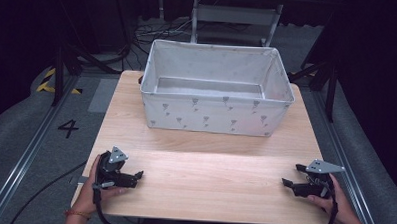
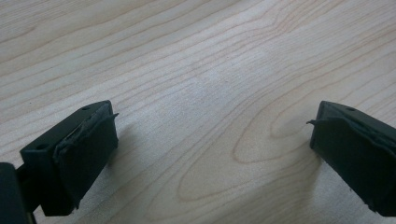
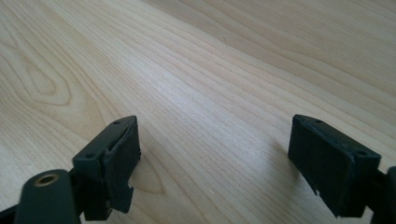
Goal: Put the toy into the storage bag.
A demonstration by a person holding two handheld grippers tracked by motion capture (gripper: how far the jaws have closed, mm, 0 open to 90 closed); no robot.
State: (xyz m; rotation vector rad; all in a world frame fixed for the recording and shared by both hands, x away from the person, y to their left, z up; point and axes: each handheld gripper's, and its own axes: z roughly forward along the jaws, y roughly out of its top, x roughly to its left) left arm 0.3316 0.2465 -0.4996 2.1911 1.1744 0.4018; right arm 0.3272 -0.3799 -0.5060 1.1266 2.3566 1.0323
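Empty white fabric bin (image 1: 214,112) w/ grey print at far end of wood table (image 1: 209,185).

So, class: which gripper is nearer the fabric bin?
Left, slightly. The left gripper sits below the fabric bin's left corner; the right gripper lies beyond its right corner.

A single black numeral "4" (image 1: 68,128) is painted on the grey floor (image 1: 21,126) at the left of the high view, just beside the counter's (image 1: 204,177) left edge. No other writing can be read anywhere.
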